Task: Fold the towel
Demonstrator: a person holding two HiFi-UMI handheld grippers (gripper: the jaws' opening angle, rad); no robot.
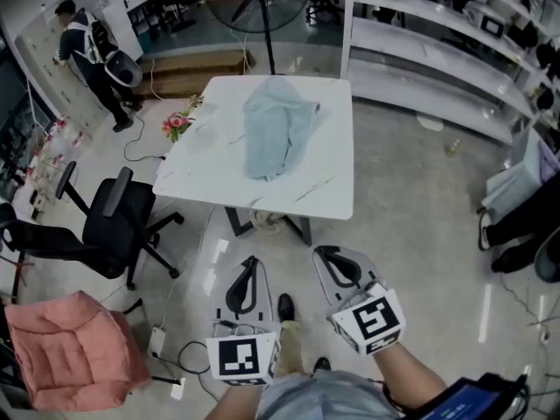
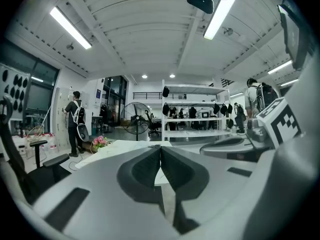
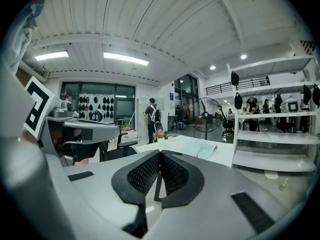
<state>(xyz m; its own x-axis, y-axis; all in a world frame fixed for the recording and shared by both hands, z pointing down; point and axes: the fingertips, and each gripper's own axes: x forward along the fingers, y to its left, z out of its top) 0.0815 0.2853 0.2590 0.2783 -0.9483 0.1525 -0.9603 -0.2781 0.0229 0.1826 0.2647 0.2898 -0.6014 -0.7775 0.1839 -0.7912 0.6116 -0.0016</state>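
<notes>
A crumpled light-blue towel (image 1: pixel 277 128) lies on the white marble-look table (image 1: pixel 201 178), toward its far middle. In the right gripper view the towel (image 3: pixel 204 147) shows as a low heap on the table (image 3: pixel 227 156). Both grippers hang in front of the table's near edge, well short of the towel. My left gripper (image 1: pixel 251 262) is shut with nothing in it; its jaws meet at the tips (image 2: pixel 160 146). To its right, my right gripper (image 1: pixel 321 253) is also shut and empty, tips together (image 3: pixel 160 154).
A black office chair (image 1: pixel 114 221) stands left of the table, a pink cushion (image 1: pixel 70 348) at the lower left. Pink flowers (image 1: pixel 178 122) sit by the table's left edge. A fan stand (image 1: pixel 262 7) and white shelving (image 1: pixel 437 51) lie beyond. A person (image 1: pixel 87 55) stands far left.
</notes>
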